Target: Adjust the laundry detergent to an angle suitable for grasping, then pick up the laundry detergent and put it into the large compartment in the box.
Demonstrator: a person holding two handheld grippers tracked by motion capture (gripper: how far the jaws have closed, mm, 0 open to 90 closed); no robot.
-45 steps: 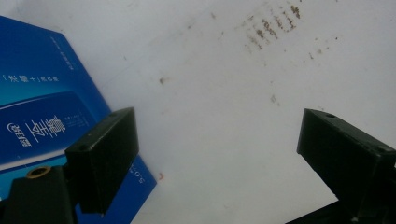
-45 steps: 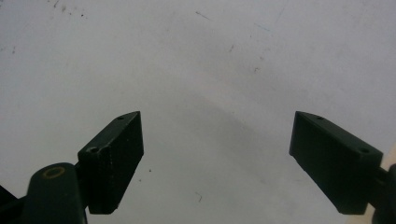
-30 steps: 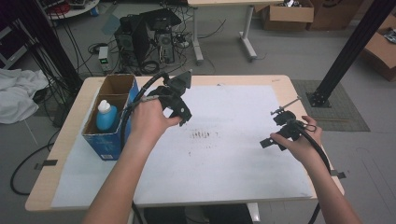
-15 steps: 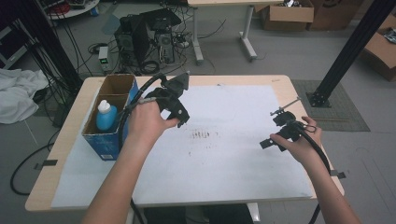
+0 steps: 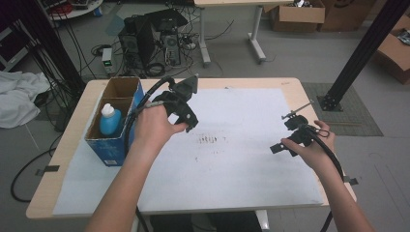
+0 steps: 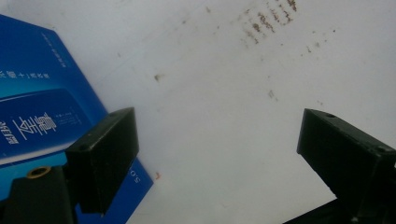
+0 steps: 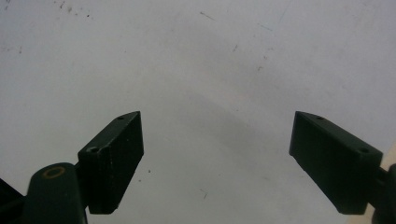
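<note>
My left gripper (image 5: 186,116) is held in a hand above the white sheet (image 5: 241,116), just right of a blue cardboard box (image 5: 113,145). In the left gripper view its jaws stand wide apart, so the left gripper (image 6: 217,126) is open with only the sheet between them. The blue box (image 6: 37,107) lies at the left there, and brown smudges (image 6: 266,18) show at the top. My right gripper (image 5: 285,135) hovers over the sheet's right side. In its own view the right gripper (image 7: 217,119) is open over bare white sheet (image 7: 210,56).
The open-topped box holds a blue bottle with a white cap (image 5: 109,120). Dark smudges (image 5: 210,140) mark the sheet's middle. The wooden table (image 5: 63,145) ends close to the right hand. Computer cases, cables and cardboard boxes sit on the floor beyond.
</note>
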